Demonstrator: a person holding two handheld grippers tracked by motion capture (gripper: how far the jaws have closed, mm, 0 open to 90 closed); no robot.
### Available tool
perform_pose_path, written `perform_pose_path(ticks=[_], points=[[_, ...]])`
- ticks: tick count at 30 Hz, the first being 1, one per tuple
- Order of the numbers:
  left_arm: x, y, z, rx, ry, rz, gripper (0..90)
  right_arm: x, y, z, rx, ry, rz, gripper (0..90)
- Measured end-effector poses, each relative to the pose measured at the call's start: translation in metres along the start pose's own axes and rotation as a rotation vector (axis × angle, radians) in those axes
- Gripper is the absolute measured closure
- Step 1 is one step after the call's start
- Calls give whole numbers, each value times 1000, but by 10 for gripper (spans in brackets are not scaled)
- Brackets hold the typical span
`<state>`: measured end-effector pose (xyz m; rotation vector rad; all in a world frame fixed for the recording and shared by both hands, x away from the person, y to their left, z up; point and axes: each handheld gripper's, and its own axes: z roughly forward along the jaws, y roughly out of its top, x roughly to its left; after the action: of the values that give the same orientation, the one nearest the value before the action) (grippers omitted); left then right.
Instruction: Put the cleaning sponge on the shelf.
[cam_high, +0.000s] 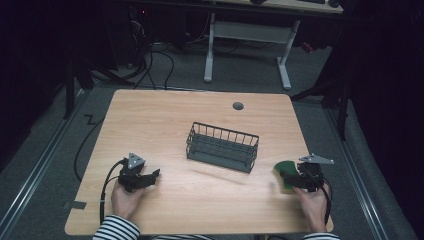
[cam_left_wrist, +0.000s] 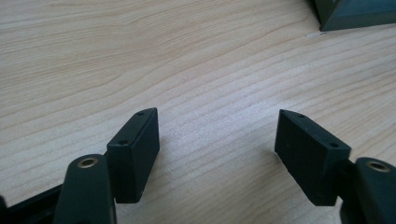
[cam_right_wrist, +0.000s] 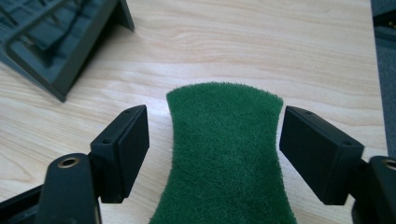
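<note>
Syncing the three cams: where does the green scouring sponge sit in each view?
High view: green waisted scouring sponge lies at the table's right edge, in front of the right gripper.
Right gripper view: sponge bottom centre, between the open jaws, untouched.
Left gripper view: not in this picture.
Shared landmark: dark wire basket, corner top left in the right gripper view, top right in the left.

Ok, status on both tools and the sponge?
Left tool open over bare table. Right tool open, astride green sponge, pads not pressing. Wire basket mid-table, clear of both.
</note>
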<state>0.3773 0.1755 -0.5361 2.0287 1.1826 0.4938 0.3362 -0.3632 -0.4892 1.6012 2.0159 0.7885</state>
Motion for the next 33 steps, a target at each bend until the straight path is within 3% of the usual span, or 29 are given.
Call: perform_pose_path(ticks=[2,13,22,27,33], points=[[-2,0,0,5,12,19,310,-1,1,2,23,-6,-13,234],[-2,0,0,3,10,13,318,-9,7,18,158,-6,-26,222],[-2,0,0,3,13,10,322,-9,16,20,271,10,-30,249],[-2,0,0,2,13,9,322,-9,18,23,316,15,-39,255],[-2,0,0,3,13,9,322,-9,20,24,333,23,-40,301]])
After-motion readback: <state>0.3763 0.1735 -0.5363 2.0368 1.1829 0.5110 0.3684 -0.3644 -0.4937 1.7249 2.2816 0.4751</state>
